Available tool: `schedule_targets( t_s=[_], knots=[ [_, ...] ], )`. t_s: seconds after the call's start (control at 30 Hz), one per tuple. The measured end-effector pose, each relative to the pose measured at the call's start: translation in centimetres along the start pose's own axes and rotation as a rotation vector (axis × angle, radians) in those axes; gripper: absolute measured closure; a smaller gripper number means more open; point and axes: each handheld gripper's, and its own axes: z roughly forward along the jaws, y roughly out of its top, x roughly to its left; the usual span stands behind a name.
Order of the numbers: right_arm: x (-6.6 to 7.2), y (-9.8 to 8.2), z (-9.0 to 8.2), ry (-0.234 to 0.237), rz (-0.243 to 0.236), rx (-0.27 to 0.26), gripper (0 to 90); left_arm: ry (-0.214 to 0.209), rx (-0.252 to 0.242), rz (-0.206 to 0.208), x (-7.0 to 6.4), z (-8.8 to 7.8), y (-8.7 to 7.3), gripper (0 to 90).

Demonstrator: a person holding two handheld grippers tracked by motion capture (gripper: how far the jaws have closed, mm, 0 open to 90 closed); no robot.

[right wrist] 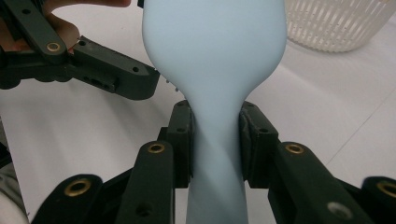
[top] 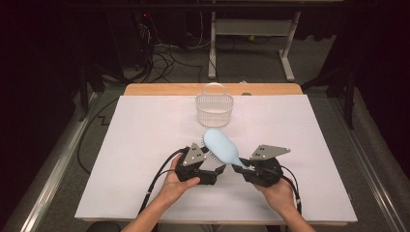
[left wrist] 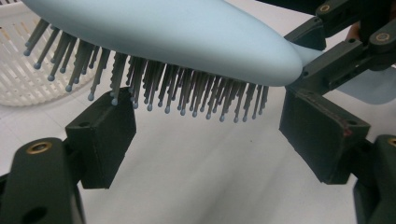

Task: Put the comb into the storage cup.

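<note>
A light blue hairbrush (top: 220,145) is held above the white table sheet, head pointing toward the basket, bristles facing down and left. My right gripper (right wrist: 215,142) is shut on its narrow handle (right wrist: 215,186), one pad on each side; in the high view this gripper (top: 244,166) sits at the brush's near end. My left gripper (left wrist: 212,135) stands open under the brush head (left wrist: 187,32). The bristles (left wrist: 187,91) hang over the gap between its jaws, and a few bristle tips touch the top of the left pad (left wrist: 105,135). In the high view the left gripper (top: 214,164) is tucked beside the bristles.
A white slatted basket (top: 214,108) with a hoop handle stands at the back centre of the table, just beyond the brush. The white sheet (top: 145,145) covers a wooden tabletop. Cables trail from both grippers toward the near edge. Dark floor, cables and a desk frame lie beyond.
</note>
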Motion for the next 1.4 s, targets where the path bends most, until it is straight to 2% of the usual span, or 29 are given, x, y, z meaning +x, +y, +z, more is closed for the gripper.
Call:
schedule_targets(
  t_s=[0.23, 0.5, 0.6, 0.67, 0.9, 1.03, 1.4],
  knots=[
    [-0.26, -0.16, 0.05, 0.002, 0.006, 0.0, 69.8, -0.03, -0.004, -0.018, 0.03, 0.16, 0.09, 20.4],
    [-0.31, -0.18, 0.13, 0.004, 0.004, 0.005, 69.8, -0.045, -0.006, -0.022, 0.09, 0.08, 0.11, 20.2],
    [-0.33, -0.18, 0.12, 0.006, 0.003, 0.006, 69.8, -0.08, -0.007, -0.028, 0.18, -0.13, 0.17, 17.1],
    [-0.33, -0.18, 0.1, 0.006, 0.002, 0.005, 69.8, -0.087, -0.008, -0.026, 0.18, -0.2, 0.18, 16.2],
    [-0.33, -0.16, 0.06, 0.005, 0.002, 0.0, 69.8, -0.086, -0.013, -0.026, 0.13, -0.3, 0.21, 16.4],
    [-0.36, -0.16, 0.07, 0.006, 0.001, 0.001, 69.8, -0.101, -0.029, -0.055, 0.09, -0.45, 0.39, 17.3],
    [-0.17, -0.16, 0.26, -0.002, -0.013, 0.008, 69.8, -0.075, -0.037, -0.057, -0.21, -0.23, 1.02, 18.8]
  ],
)
